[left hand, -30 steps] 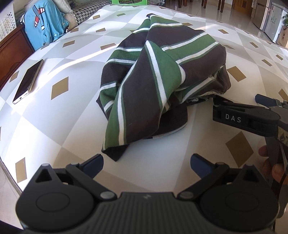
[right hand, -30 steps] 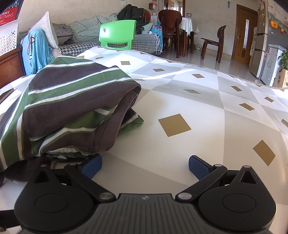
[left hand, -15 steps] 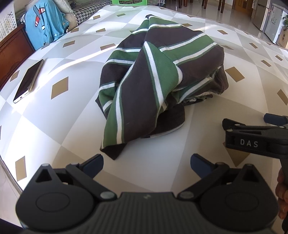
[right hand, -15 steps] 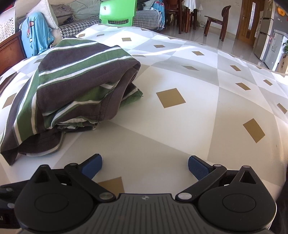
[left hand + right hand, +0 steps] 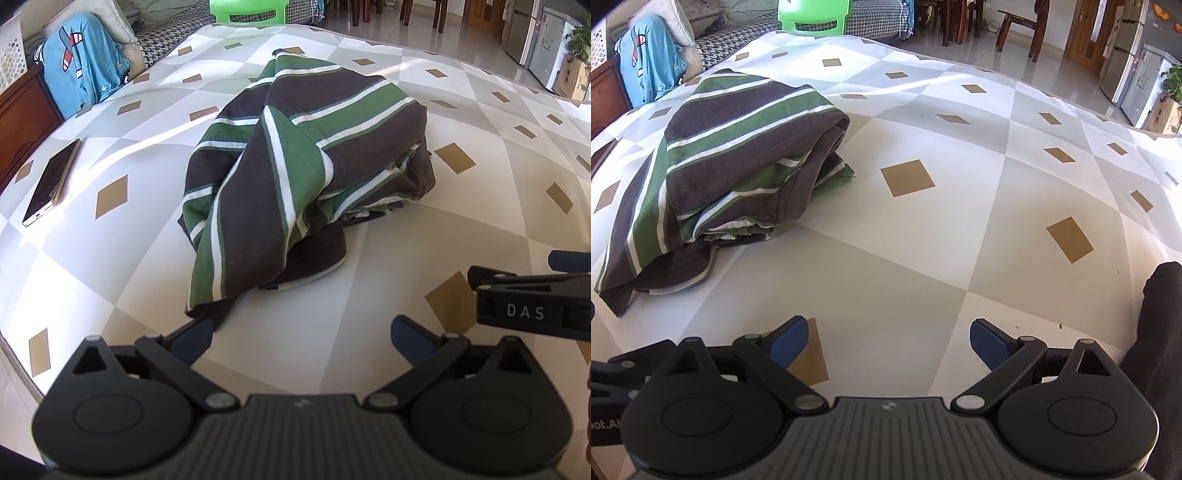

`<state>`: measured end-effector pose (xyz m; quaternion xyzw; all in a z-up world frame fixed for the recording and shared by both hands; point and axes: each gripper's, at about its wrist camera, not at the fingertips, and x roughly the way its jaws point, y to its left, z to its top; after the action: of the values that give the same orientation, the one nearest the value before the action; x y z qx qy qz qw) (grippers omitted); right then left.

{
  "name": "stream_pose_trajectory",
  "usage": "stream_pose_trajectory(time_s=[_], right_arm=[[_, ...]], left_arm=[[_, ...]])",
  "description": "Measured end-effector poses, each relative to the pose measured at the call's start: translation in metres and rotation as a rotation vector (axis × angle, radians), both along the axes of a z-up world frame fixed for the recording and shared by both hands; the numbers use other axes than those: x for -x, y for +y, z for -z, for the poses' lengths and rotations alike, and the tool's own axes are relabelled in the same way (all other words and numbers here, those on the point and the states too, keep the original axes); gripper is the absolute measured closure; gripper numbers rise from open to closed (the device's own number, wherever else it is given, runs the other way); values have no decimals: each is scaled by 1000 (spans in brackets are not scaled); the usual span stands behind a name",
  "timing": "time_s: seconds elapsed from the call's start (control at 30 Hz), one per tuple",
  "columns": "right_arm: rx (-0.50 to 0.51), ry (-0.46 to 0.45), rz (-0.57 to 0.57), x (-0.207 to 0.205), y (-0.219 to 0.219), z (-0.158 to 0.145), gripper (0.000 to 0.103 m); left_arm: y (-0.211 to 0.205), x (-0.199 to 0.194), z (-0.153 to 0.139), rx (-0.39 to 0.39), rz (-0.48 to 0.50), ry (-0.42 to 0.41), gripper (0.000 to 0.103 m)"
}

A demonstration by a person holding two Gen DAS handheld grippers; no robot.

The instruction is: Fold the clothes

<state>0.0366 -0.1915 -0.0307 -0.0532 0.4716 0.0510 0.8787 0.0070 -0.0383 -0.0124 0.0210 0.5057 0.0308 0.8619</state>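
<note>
A striped garment (image 5: 295, 177), dark brown with green and white bands, lies bunched in a heap on the patterned bed cover (image 5: 461, 229). In the right wrist view the same garment (image 5: 738, 162) sits at the left. My left gripper (image 5: 301, 334) is open, just in front of the garment's near corner, with nothing between its blue pads. My right gripper (image 5: 888, 341) is also open and empty, held back from the garment's right side. Its black body shows at the right edge of the left wrist view.
A phone (image 5: 51, 182) lies on the bed at the left. A blue garment (image 5: 83, 74) hangs over furniture at the back left beside a green chair (image 5: 812, 16). A dark sleeve (image 5: 1160, 332) is at the right edge. Wooden chairs and a fridge stand beyond the bed.
Both grippers have drawn back from the garment toward the near edge of the bed. The right gripper, earlier right beside the garment's side, now sits lower and farther from it. The garment has not moved.
</note>
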Motion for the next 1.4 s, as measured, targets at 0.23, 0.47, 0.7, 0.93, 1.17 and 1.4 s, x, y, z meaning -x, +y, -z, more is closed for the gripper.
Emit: stream_pose_trajectory(time_s=[0.23, 0.47, 0.7, 0.93, 1.17, 1.4], right_arm=[[5, -1, 6, 6, -2, -17, 8], [26, 10, 55, 12, -12, -38, 8], [72, -22, -21, 16, -12, -78, 10], [0, -47, 8, 16, -26, -81, 10], [-22, 46, -17, 14, -20, -60, 10], [-25, 56, -27, 8, -10, -57, 10]], left_arm=[[-7, 2, -4, 9, 20, -9, 0], [-11, 4, -11, 30, 32, -25, 0], [-17, 7, -20, 33, 53, -46, 0], [-19, 7, -15, 42, 53, -16, 0], [-15, 2, -5, 49, 27, 21, 0], [-15, 0, -1, 37, -2, 22, 0]])
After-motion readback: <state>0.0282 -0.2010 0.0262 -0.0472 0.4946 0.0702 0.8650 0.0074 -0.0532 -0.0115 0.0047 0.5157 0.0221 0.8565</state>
